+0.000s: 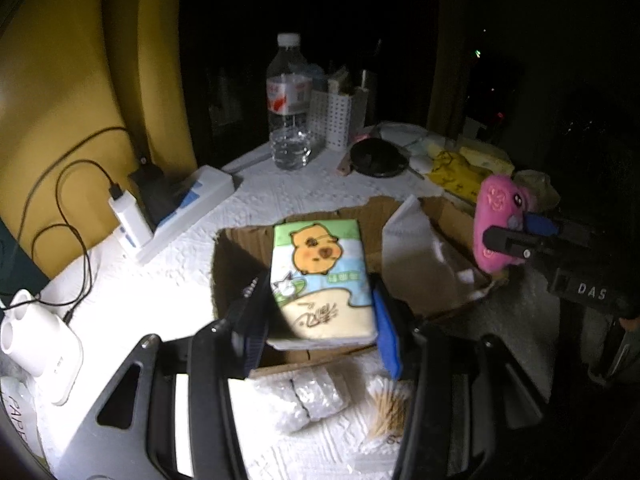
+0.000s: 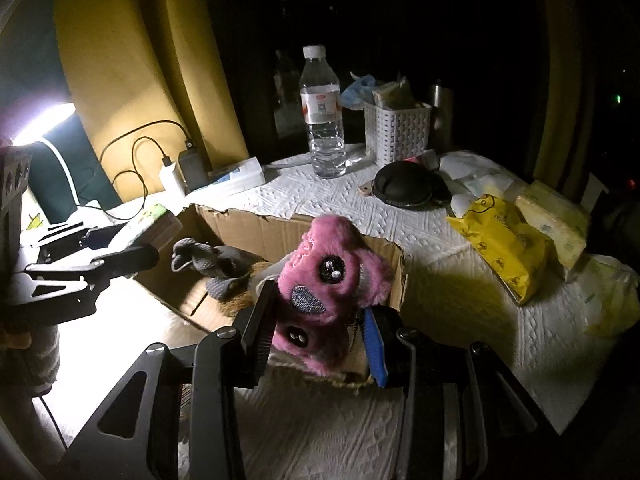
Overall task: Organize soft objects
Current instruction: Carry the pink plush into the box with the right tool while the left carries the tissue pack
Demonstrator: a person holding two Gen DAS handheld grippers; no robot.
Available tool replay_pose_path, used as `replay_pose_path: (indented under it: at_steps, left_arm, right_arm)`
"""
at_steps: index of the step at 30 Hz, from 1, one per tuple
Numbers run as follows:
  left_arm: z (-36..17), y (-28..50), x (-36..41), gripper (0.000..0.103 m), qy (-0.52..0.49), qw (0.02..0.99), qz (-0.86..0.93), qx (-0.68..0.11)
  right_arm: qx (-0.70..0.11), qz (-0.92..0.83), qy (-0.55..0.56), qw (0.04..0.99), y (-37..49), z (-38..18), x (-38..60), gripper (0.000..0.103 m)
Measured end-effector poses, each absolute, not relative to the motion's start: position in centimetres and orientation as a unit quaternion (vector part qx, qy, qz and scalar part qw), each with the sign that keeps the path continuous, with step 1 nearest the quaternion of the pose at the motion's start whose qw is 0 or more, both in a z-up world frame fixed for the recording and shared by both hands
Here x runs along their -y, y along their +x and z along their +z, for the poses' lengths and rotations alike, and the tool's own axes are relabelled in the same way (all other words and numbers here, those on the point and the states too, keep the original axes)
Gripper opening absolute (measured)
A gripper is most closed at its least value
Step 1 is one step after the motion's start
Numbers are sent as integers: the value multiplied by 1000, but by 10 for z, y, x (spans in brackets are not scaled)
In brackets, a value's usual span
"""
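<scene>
The room was dark, with a white textured cloth (image 1: 304,196) covering the table and a yellow curtain (image 1: 60,80) at the upper left of the frame. In the left wrist view, the left gripper (image 1: 320,312) at lower centre had its jaws closed on a tissue pack (image 1: 322,276) printed with a cartoon animal, held over the open cardboard box (image 1: 240,240) in the middle. At the right edge the right gripper (image 1: 516,236) clamped a pink plush toy (image 1: 498,224). A water bottle (image 1: 289,104) stood at upper centre.

In the right wrist view, the right gripper (image 2: 316,332) at lower centre gripped the pink plush toy (image 2: 332,280) above the cardboard box's (image 2: 256,228) near edge. A grey soft item (image 2: 216,264) lay inside the box. The left gripper (image 2: 120,248) held the tissue pack (image 2: 154,218) at middle left. A yellow packet (image 2: 500,244) lay on the cloth at right.
</scene>
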State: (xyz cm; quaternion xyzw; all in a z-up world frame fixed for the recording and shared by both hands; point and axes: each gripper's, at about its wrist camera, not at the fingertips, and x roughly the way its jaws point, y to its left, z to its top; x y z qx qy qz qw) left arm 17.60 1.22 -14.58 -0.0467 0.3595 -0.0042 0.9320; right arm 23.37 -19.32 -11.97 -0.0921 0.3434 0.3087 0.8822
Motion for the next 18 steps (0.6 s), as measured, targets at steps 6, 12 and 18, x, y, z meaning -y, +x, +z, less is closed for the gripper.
replay_pose_path:
  at_steps: [6, 12, 18]
  left_arm:
    - [-167, 194, -14, 48, -56, 923, 2, -381]
    - [-187, 205, -15, 48, -62, 914, 4, -400]
    - [-202, 212, -17, 48, -65, 906, 6, -418]
  right_arm:
    - [-351, 319, -90, 876, 249, -131, 186, 41]
    - [-363, 333, -92, 865, 262, -145, 172, 41]
    - [-375, 343, -99, 856, 271, -159, 157, 41]
